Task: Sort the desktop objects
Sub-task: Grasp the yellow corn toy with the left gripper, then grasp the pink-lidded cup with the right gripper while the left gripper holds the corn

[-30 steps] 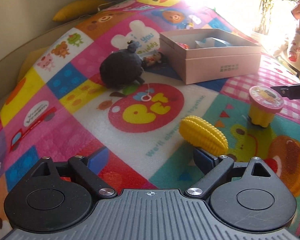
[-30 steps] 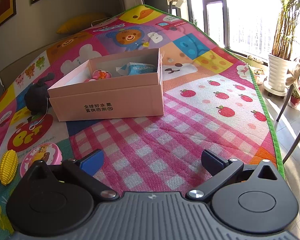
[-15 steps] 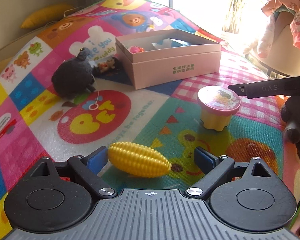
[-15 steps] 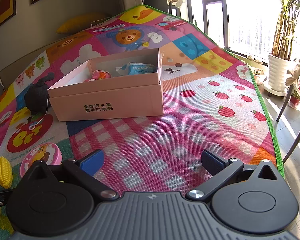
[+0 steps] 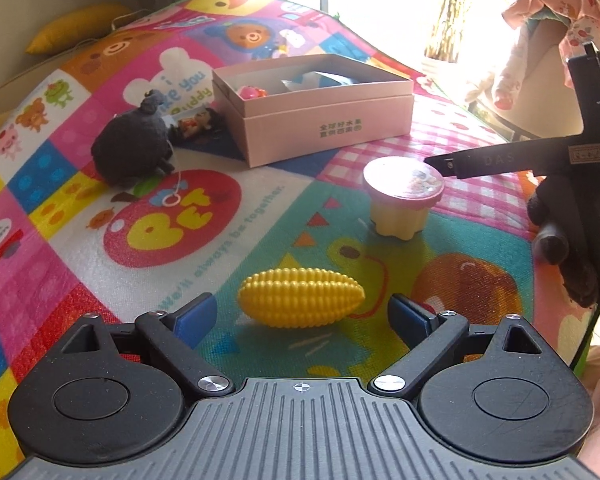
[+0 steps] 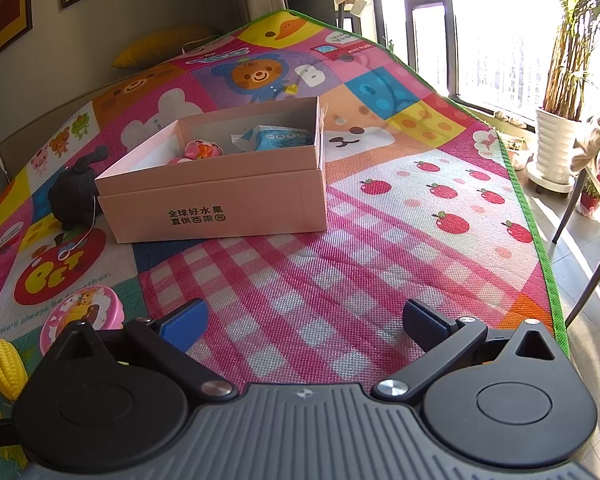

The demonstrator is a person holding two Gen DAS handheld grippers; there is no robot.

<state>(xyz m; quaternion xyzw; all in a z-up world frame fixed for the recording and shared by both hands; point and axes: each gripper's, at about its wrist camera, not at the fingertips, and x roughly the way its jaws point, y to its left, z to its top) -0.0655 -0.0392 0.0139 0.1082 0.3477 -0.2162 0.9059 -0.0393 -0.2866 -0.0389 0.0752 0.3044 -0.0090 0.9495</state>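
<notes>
A yellow toy corn cob [image 5: 301, 297] lies on the colourful play mat, just ahead of my open left gripper [image 5: 301, 316], between its blue fingertips without touching them. It also shows in the right wrist view [image 6: 7, 362] at the far left. A pink-lidded yellow cup [image 5: 403, 200] stands beyond it, also in the right wrist view [image 6: 82, 314]. An open pink box [image 5: 320, 106], also in the right wrist view [image 6: 216, 184], holds a pink toy [image 6: 202, 150] and a blue packet [image 6: 278, 138]. My right gripper [image 6: 304, 322] is open and empty over the checked patch.
A black plush toy [image 5: 134, 146] with a string and ring lies left of the box, with a small figure [image 5: 196, 122] beside it. The mat's green edge [image 6: 540, 240] runs along the right, with bare floor, a chair and a potted plant [image 6: 560, 120] beyond.
My left gripper has swung right and settled so the corn sits centred ahead of its fingers. The right gripper has stayed still.
</notes>
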